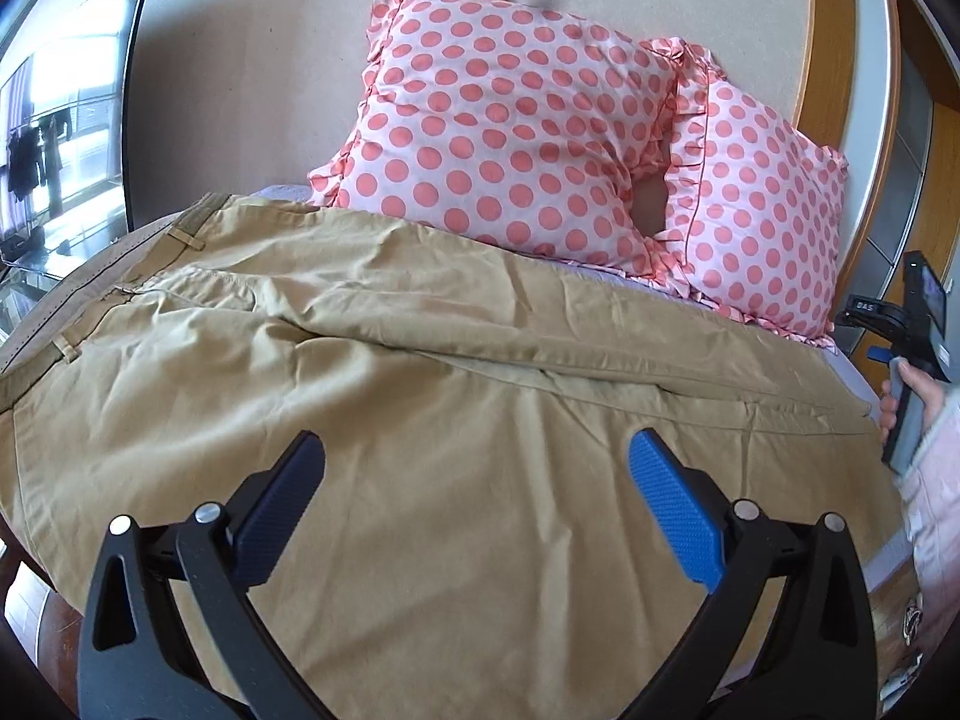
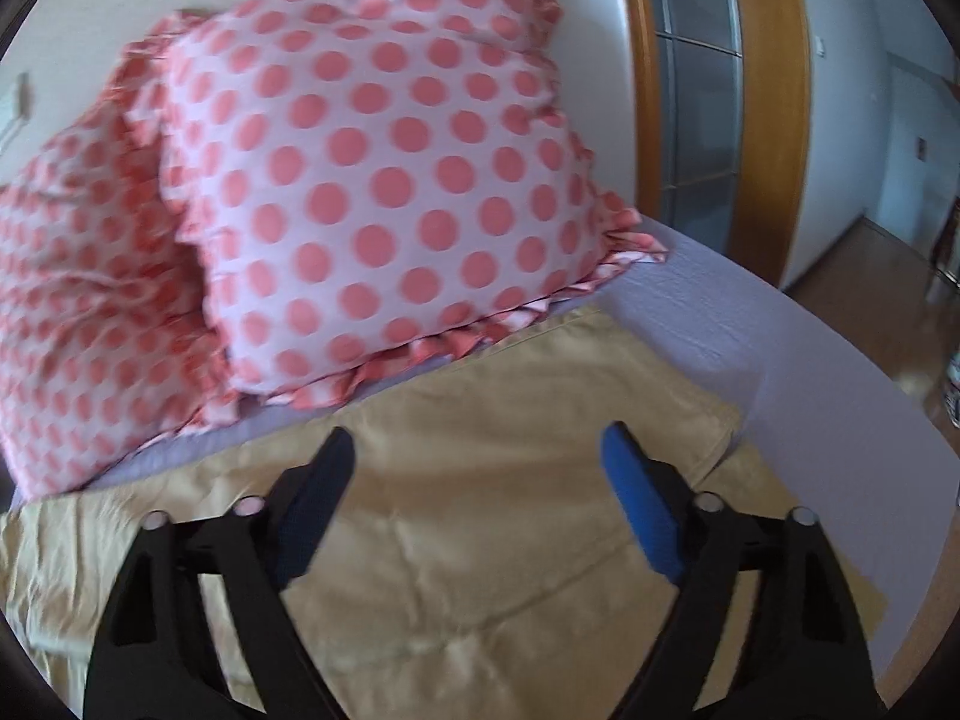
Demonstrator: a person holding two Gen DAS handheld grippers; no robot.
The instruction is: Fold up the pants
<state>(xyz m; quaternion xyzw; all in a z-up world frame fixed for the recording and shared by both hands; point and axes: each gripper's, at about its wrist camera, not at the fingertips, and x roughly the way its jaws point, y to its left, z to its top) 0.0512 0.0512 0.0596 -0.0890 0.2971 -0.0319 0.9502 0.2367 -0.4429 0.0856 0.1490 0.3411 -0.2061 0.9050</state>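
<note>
Tan pants (image 1: 372,360) lie spread flat across the bed, waistband at the left and legs running right. My left gripper (image 1: 477,456) is open and empty, hovering over the near leg. In the right wrist view the leg ends (image 2: 540,420) lie one on the other near the bed's right edge. My right gripper (image 2: 477,450) is open and empty just above them. The right gripper's body and the hand holding it show at the right edge of the left wrist view (image 1: 918,348); its fingers are out of sight there.
Two pink polka-dot pillows (image 1: 510,120) (image 2: 384,180) lean against the wall behind the pants. The lavender bed sheet (image 2: 780,360) ends at the right, with wooden floor (image 2: 870,276) beyond. A dark TV screen (image 1: 66,120) stands at the left.
</note>
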